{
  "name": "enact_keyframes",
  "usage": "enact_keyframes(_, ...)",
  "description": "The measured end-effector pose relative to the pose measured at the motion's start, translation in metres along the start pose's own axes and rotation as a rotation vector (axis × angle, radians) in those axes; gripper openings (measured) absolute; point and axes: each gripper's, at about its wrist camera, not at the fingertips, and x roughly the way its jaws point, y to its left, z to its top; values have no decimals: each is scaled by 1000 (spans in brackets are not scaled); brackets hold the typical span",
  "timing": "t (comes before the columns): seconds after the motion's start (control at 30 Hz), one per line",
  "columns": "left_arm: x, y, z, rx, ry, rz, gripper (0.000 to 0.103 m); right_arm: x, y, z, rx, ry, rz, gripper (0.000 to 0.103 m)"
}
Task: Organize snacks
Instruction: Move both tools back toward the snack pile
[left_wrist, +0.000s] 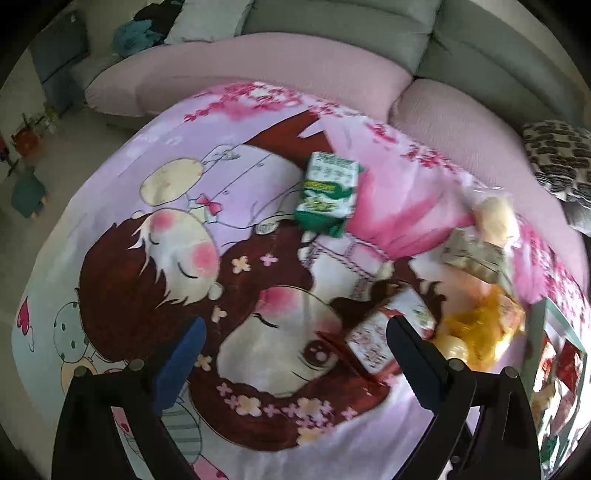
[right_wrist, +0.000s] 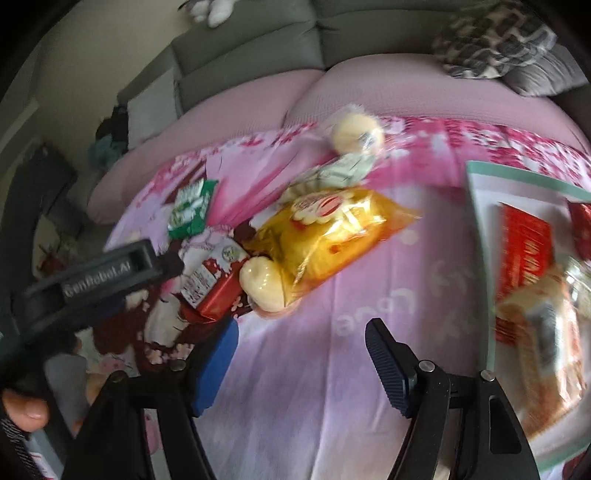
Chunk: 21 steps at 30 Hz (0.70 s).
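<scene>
Snacks (right_wrist: 332, 236) beside tray's edge (right_wrist: 480, 236)

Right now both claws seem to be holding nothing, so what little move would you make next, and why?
Probably ease the left gripper forward and slightly right onto the red-and-white packet. Its jaws are open and empty, and that packet lies nearest them on the blanket. The right gripper is open too, with only bare blanket between its jaws. A tray at the right already holds snacks, so it looks like the destination.
</scene>
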Motion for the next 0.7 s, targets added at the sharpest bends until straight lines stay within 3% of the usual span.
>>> enact_keyframes(0.2,14,18,5,-35,26,41,98,29,16,4,-103,13,-84,74)
enact_keyframes(0.43,26,20,5,-51,66,20,98,47,39,0,-248,-24,-192,75)
enact_keyframes(0.63,24,23,6,-67,70,1,98,51,39,2,-247,-58,-186,74)
enact_keyframes(0.7,23,24,7,-68,66,-7,98,51,39,2,-241,-69,-186,67)
